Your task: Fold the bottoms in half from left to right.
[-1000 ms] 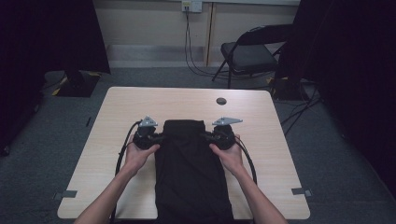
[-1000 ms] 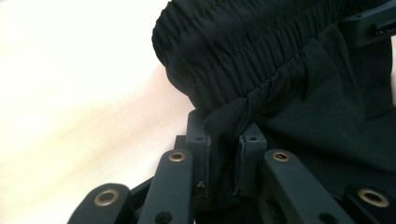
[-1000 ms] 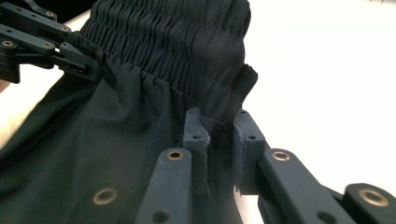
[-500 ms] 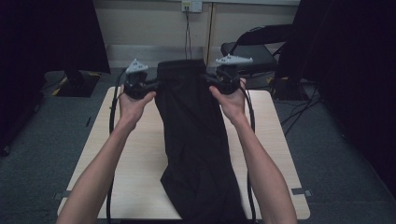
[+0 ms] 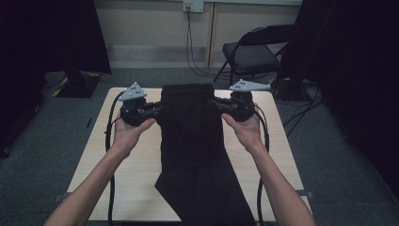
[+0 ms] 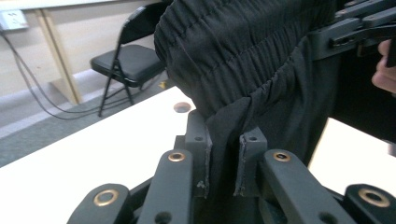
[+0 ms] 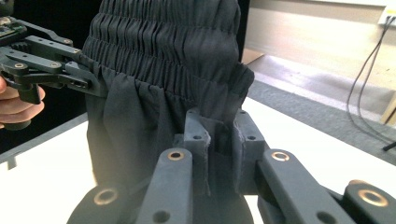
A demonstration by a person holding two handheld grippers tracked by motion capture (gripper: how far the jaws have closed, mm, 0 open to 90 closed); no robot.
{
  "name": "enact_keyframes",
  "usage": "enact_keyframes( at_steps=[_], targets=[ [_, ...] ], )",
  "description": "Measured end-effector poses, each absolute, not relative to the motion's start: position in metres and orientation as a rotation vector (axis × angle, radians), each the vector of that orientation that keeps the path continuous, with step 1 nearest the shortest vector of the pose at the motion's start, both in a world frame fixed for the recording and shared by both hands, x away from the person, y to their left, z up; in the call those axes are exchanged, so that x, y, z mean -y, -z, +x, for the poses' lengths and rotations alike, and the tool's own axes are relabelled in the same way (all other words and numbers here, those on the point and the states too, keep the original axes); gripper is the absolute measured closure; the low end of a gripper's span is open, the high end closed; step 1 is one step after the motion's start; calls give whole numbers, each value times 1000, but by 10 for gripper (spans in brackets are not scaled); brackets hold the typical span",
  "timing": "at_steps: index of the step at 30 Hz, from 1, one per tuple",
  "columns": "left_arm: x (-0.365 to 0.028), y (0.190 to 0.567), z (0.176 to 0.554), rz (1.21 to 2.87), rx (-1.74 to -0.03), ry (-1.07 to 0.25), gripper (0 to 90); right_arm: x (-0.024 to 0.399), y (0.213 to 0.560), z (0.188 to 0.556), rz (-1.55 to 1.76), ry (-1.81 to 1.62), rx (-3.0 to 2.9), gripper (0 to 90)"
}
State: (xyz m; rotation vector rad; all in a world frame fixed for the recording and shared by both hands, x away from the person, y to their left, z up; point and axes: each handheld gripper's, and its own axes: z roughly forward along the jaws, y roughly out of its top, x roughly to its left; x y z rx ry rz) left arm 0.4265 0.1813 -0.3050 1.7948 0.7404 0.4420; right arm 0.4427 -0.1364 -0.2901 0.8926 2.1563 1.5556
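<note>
I'm looking down on a light wood-grain counter, rectangular with rounded corners, standing on grey carpeted floor. The lower part of a pair of black trousers lies directly on it, spread over the middle of the near half and running off the near edge; the upper part with the elastic waistband is lifted clear of the surface. In the left gripper view I can make out a small dark round disc set in the counter near its far edge, just beside the hanging cloth. The bare surface to either side of the trousers is pale and smooth.
</note>
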Motion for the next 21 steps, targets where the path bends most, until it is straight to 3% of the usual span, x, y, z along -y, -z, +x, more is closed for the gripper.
enact_keyframes(
  at_steps=[6, 11, 12, 16, 19, 21],
  targets=[
    [-174, 313, 384, 1808, -660, -355, 787, 152, 292, 404, 840, -1568, -2207, 785],
    [-158, 353, 349, 1858, -658, -229, 783, 172, 319, 358, 848, -1552, -2282, 784],
    [-151, 378, 341, 1919, -671, -185, 783, 176, 339, 346, 883, -1500, -2336, 783],
    [-145, 419, 332, 2013, -693, -91, 782, 182, 375, 334, 962, -1443, -2414, 782],
    [-140, 457, 328, 2155, -763, -16, 779, 181, 430, 323, 1059, -1362, -2522, 780],
    [-139, 466, 326, 2177, -773, -6, 776, 179, 439, 322, 1066, -1333, -2546, 780]
  ],
)
